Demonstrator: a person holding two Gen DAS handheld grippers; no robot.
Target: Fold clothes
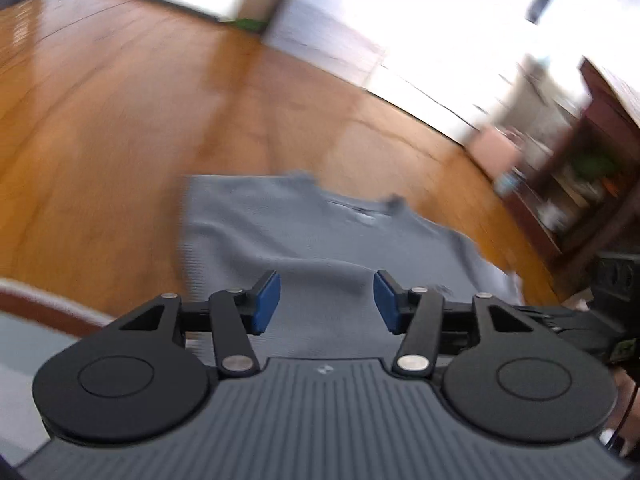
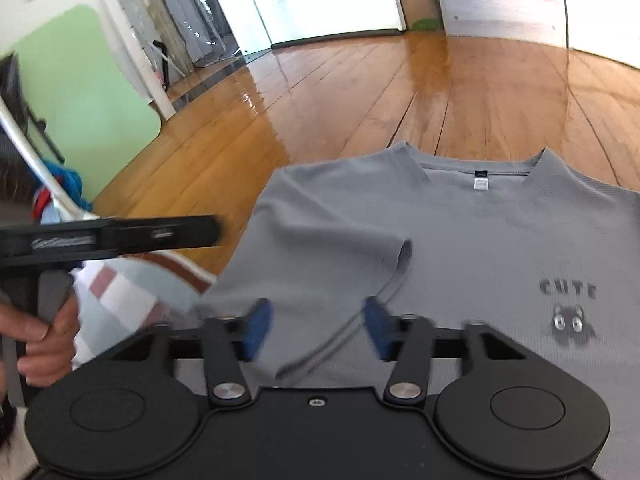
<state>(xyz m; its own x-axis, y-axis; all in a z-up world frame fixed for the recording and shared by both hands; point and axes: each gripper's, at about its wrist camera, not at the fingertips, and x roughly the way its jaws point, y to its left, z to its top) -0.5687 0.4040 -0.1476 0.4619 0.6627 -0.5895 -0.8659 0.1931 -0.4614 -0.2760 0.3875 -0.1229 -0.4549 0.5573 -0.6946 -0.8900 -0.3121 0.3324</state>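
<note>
Left wrist view: heavy motion blur. The left gripper (image 1: 327, 300) is seen at 6 o'clock with its blue pads (image 1: 266, 302) spread wide, nothing held between them. A grey T-shirt (image 1: 304, 236) is laid on the wooden floor (image 1: 120, 120) directly ahead, from centre toward 4 o'clock; its neck opening is seen near 1 o'clock of the gripper. A striped rug (image 1: 28, 320) edge is seen at 8 o'clock. Dark wooden shelving (image 1: 592, 168) is seen at 3 o'clock, contents too blurred to tell.

Right wrist view: sharper. The right gripper (image 2: 318, 328) is at 6 o'clock, jaws wide apart, nothing clamped; the pads (image 2: 376, 328) are slightly blurred. The T-shirt (image 2: 480, 248) is spread flat on the floor (image 2: 340, 92), front up, collar at 12 o'clock with a white label (image 2: 481, 183) inside the neck. One sleeve (image 2: 340, 240) is folded inward over the chest, its cuff opening near centre. A "CUTE" print (image 2: 568, 308) with a dark cartoon figure is seen at 4 o'clock. The folded hem edge is seen between the gripper fingers. At 9 o'clock the other gripper's handle (image 2: 112, 236) is held by a hand (image 2: 44, 340), above the rug (image 2: 132, 292). A green panel (image 2: 80, 100) is seen at 10 o'clock.
</note>
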